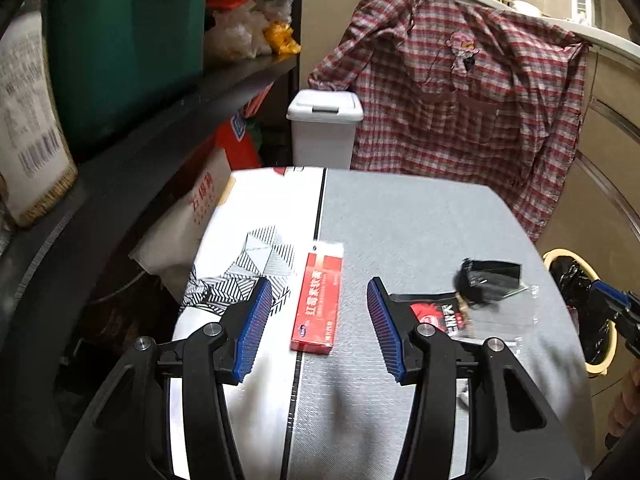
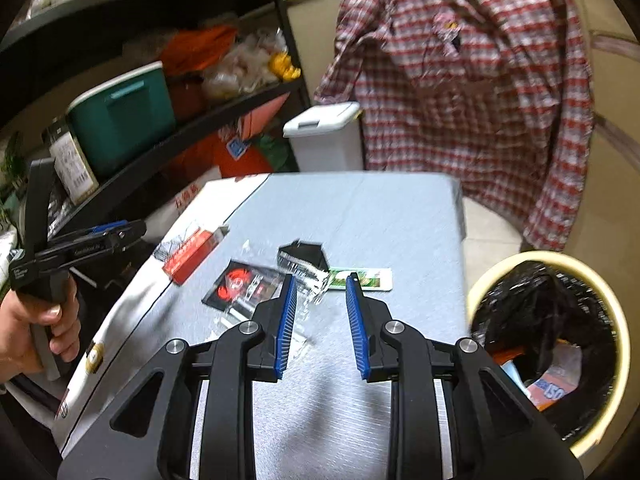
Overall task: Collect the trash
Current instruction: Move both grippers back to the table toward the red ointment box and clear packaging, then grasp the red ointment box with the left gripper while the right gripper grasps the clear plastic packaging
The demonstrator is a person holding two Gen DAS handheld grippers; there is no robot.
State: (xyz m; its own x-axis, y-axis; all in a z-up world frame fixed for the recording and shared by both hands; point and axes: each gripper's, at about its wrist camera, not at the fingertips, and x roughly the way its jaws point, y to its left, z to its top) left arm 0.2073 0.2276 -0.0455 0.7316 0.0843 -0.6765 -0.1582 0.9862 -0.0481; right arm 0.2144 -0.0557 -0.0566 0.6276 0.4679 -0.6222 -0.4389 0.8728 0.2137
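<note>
A red carton (image 1: 318,304) lies on the grey table (image 1: 420,220), between the open jaws of my left gripper (image 1: 320,300), which holds nothing. A black-and-red wrapper (image 1: 438,316), a black box (image 1: 488,278) and clear plastic (image 1: 520,316) lie to its right. In the right wrist view my right gripper (image 2: 322,296) is open and empty above the clear plastic (image 2: 308,304), with the black-and-red wrapper (image 2: 244,286), black box (image 2: 304,258), a green-and-white packet (image 2: 360,279) and the red carton (image 2: 190,258) ahead. A cream bin (image 2: 616,320) with a black liner stands right of the table.
A white lidded bin (image 1: 324,128) stands behind the table. A plaid shirt (image 1: 460,92) hangs over a counter. Dark shelves (image 1: 160,100) on the left hold a green tub (image 1: 124,44) and bags. A hand holds the left gripper (image 2: 80,240) in the right wrist view.
</note>
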